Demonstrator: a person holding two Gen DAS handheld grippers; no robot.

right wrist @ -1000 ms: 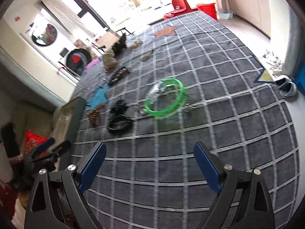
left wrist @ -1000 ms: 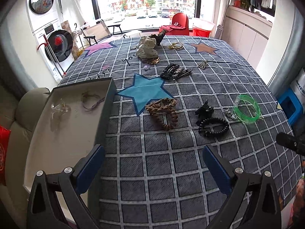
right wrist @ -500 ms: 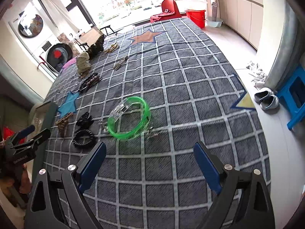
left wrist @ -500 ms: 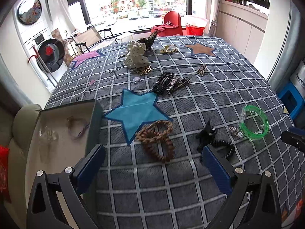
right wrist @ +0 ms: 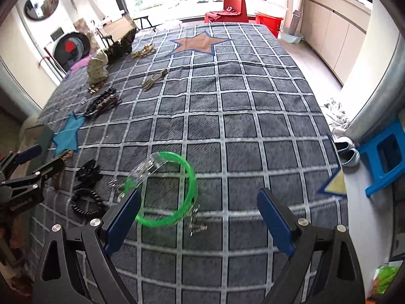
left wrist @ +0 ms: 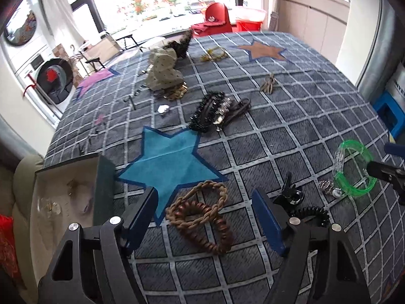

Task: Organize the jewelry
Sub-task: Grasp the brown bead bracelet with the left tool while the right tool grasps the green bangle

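Observation:
Two brown braided bracelets (left wrist: pixel 202 215) lie on the grey checked cover, between the fingers of my left gripper (left wrist: pixel 205 219). Its jaws are closing but the pads stand apart from the bracelets. To the left is an open box (left wrist: pixel 103 177) with small pieces inside. A green bangle (right wrist: pixel 193 179) with a clear section lies just ahead of my right gripper (right wrist: pixel 200 220), close to its left finger; that gripper is open and holds nothing. Small silver pieces (right wrist: pixel 197 225) lie between its fingers. A black coil band (left wrist: pixel 312 212) and a black claw clip (left wrist: pixel 288 195) sit between the bracelets and the bangle.
Farther back lie black hair clips (left wrist: pixel 210 111), a beige dotted cloth piece (left wrist: pixel 164 73), a gold chain (left wrist: pixel 214 54) and a small brass piece (left wrist: pixel 269 83). The cover's right edge drops to the floor, where shoes (right wrist: pixel 346 149) and a blue stool (right wrist: pixel 384 157) stand.
Both grippers moved forward over the cover. The left jaws narrowed and now straddle the brown bracelets. The green bangle now lies close to the right gripper's left finger.

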